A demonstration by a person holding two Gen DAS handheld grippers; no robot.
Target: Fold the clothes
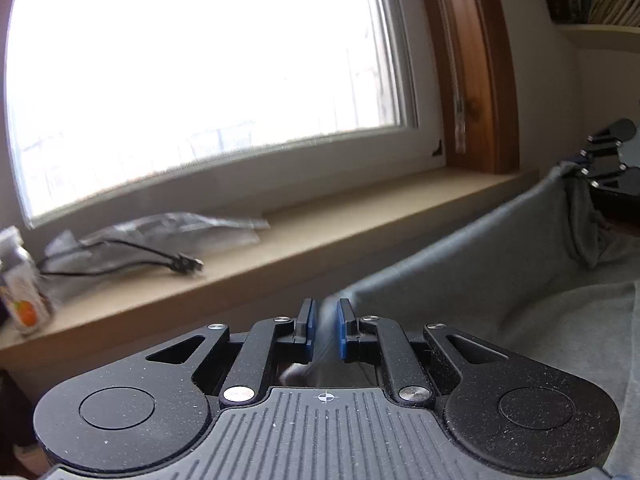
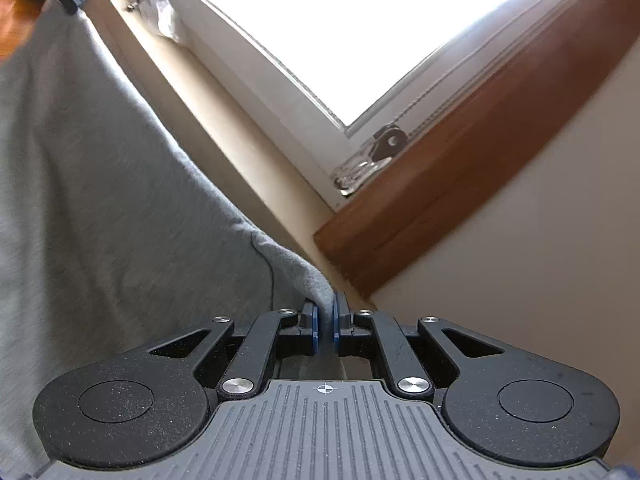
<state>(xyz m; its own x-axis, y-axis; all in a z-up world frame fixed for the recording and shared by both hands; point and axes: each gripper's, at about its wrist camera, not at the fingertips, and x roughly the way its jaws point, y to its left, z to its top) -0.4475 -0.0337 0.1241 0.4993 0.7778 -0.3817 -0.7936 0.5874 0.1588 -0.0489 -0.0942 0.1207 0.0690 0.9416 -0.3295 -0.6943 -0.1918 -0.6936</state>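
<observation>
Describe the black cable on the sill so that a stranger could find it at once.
Start at the big bright window and drop to the beige windowsill. Towards its left end, the black cable lies across a crumpled clear plastic bag, right of an orange-labelled jar; only it is thin, dark, plug-tipped.

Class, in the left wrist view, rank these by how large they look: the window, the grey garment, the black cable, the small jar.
1. window
2. grey garment
3. and 4. black cable and small jar: alike, and the jar is cut off at the edge, so unranked.
</observation>
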